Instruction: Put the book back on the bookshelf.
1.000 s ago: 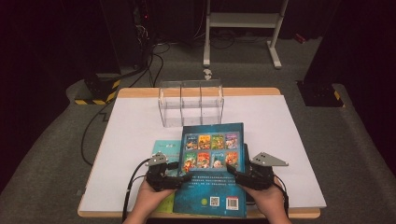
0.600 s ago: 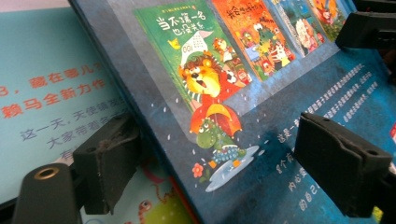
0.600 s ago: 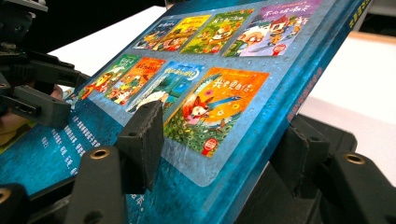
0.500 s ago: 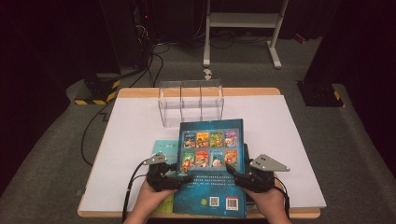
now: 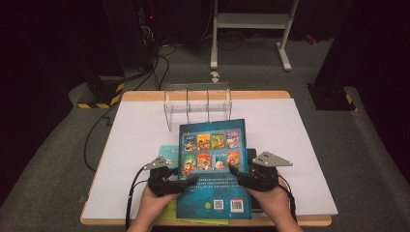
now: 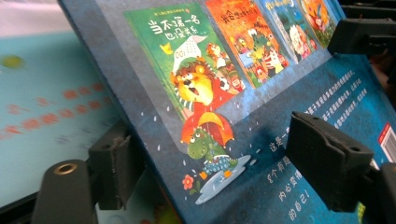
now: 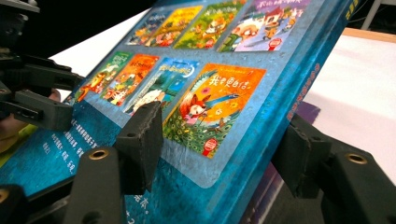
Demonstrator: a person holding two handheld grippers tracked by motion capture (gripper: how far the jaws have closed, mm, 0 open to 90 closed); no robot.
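Two grippers, the left gripper [image 5: 189, 181] just closing and the right gripper [image 5: 235, 173], clamp opposite long edges of the blue book [image 5: 212, 169], its length pointing toward the clear rack [image 5: 197, 105].

The high view is lit from above: the white table [image 5: 300, 145] is bright and evenly lit, while the floor and the room beyond fall off into deep darkness at the far side and both corners. Shadows on the table are soft and short. The picture is a little grainy and soft.

In the left gripper view the blue book [image 6: 261, 140] is sharp at its centre, with a pale sheen across the glossy cover; the teal sheet [image 6: 42, 102] to the left is blurred (its print unreadable).

In the right gripper view the near jaws are soft and the far table is washed out.
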